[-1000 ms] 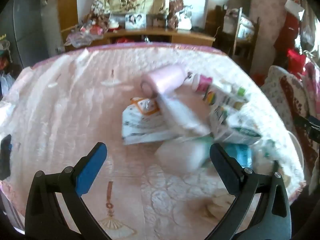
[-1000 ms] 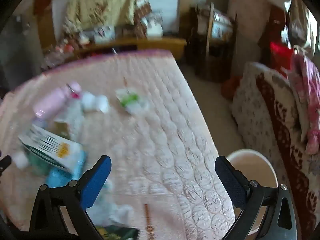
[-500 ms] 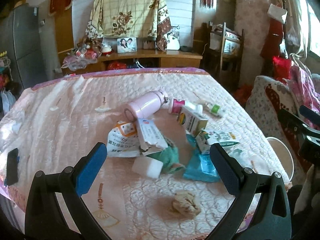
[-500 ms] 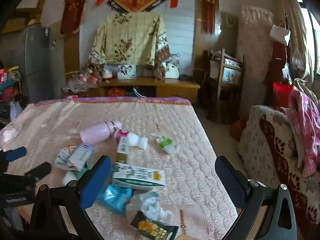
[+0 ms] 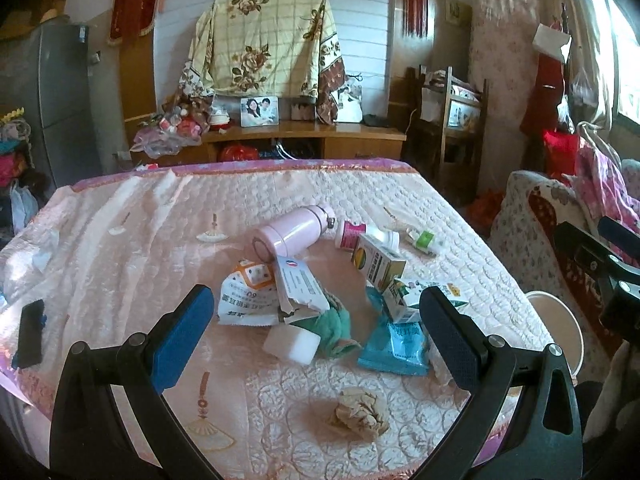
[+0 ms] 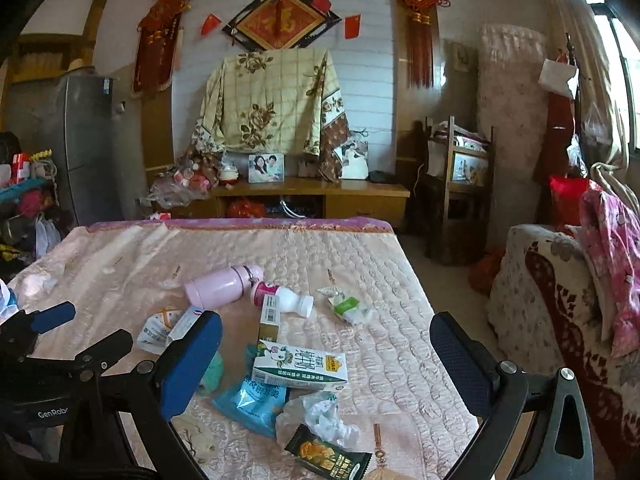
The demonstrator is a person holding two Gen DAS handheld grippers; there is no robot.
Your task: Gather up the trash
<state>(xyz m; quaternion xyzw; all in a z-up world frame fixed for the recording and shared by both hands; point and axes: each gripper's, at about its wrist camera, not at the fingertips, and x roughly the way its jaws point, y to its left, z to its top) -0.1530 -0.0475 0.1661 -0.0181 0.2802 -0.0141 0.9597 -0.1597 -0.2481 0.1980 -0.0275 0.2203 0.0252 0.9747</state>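
Trash lies in a heap on the pink quilted bed (image 5: 132,248): a pink flask (image 5: 292,232), a white pouch (image 5: 248,296), a torn white carton (image 5: 300,288), a white block (image 5: 292,344), a teal packet (image 5: 396,348), a milk carton (image 6: 300,368), a small white bottle (image 6: 284,300), a crumpled brown wad (image 5: 358,420), a crumpled plastic bag (image 6: 320,416) and a dark snack wrapper (image 6: 328,456). My left gripper (image 5: 312,336) is open and empty above the bed's near edge. My right gripper (image 6: 324,364) is open and empty, held to the right of the left one.
A white bucket (image 5: 560,332) stands on the floor at the bed's right side. A black phone (image 5: 32,332) lies at the bed's left edge. A patterned armchair (image 6: 560,304) stands on the right. A wooden cabinet (image 5: 304,140) and a chair (image 5: 452,120) stand behind.
Both grippers have pulled back and tilted up from close over the trash, so the whole bed and the room beyond show. Both stayed open and empty.
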